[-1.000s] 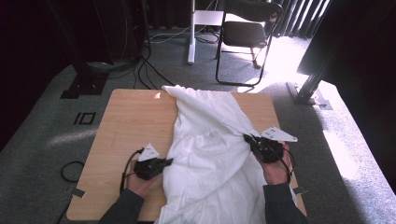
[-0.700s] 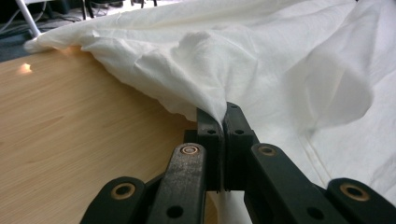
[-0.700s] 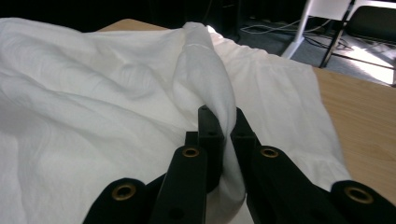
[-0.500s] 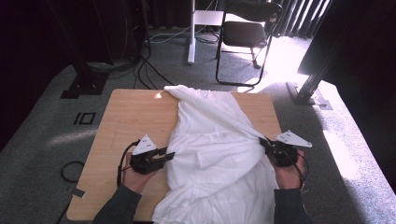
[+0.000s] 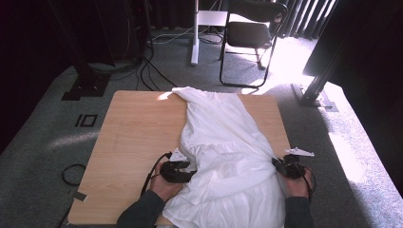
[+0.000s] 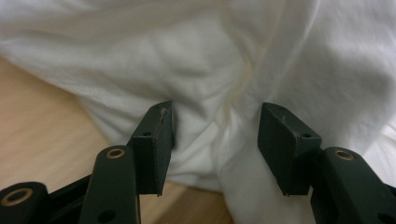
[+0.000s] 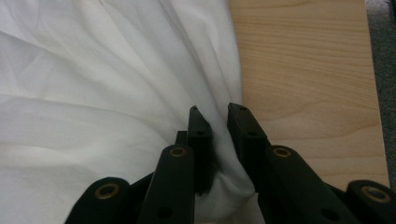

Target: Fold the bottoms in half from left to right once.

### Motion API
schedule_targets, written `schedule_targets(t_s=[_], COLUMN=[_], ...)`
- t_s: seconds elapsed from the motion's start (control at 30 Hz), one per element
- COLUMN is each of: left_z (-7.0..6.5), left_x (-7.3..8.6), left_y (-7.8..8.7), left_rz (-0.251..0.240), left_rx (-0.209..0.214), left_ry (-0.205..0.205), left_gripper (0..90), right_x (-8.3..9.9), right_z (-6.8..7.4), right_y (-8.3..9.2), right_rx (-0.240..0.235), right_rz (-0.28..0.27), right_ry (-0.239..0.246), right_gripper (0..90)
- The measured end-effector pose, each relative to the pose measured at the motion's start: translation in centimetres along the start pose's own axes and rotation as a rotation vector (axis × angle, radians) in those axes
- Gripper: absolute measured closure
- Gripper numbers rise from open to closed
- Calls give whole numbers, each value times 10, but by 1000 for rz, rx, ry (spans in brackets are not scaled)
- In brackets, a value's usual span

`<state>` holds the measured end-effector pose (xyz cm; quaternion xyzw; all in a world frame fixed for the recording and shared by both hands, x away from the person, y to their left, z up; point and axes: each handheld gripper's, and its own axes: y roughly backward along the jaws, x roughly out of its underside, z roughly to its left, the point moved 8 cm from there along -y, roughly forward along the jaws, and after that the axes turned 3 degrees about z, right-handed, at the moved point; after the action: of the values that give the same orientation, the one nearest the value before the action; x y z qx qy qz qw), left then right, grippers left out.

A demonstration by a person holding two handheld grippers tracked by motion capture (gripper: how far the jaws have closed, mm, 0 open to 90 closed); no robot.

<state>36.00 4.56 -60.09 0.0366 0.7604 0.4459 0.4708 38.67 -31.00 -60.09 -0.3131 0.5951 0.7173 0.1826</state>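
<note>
From the high view, a white garment [image 5: 225,152] lies along the wooden surface [image 5: 138,128], running from the far edge down to the near one and spilling over it between the person's forearms. The left claw [image 5: 186,172] sits at the garment's left border, the right claw [image 5: 280,166] at its right border, close to the surface's right edge. A dark folding chair [image 5: 252,33] stands on the grey carpet beyond (sunlight falls across the floor beside it).

In the left gripper view, the left claw [image 6: 215,140] has just been opening; its jaws stand well apart, with a rumpled fold of the white garment [image 6: 201,60] lying between them but neither pad pressing on it. Bare wood of the surface [image 6: 42,130] shows to the left.

In the right gripper view, the right claw [image 7: 219,135] has just been easing open too, yet its jaws sit close together with a bunched fold of the garment [image 7: 93,93] wedged between them, cloth touching both pads. The surface [image 7: 303,79] shows beyond the cloth's edge.
</note>
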Motion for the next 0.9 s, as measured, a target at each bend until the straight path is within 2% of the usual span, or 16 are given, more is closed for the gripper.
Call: schedule_targets(t_s=[0.17,0.3,0.33,0.37,0.43,0.53,0.7,0.77,0.9], left_z=[-4,-5,-5,-3,-1,6,24,46,80], left_x=[3,5,5,4,2,1,1,0,0], left_y=[-2,-4,-6,-6,-7,-6,-1,5,15], left_rz=[8,10,22,28,38,44,45,45,43], left_rx=[-5,-11,-77,-108,-121,-111,-137,-185,-244], left_ry=[-3,-18,-56,-67,-65,-59,-38,-10,38], left_gripper=[469,453,509,574,665,772,811,820,825], right_x=[4,5,6,6,6,5,2,-4,-15], right_z=[3,3,4,5,6,8,16,25,38], right_y=[-7,-7,-7,-7,-7,-8,-12,-18,-30], right_rx=[17,18,20,20,18,10,1,-9,-22], right_rz=[21,15,12,13,14,10,9,8,-9], right_ry=[15,17,25,25,24,18,29,46,64], right_gripper=[776,773,774,777,782,786,789,791,795])
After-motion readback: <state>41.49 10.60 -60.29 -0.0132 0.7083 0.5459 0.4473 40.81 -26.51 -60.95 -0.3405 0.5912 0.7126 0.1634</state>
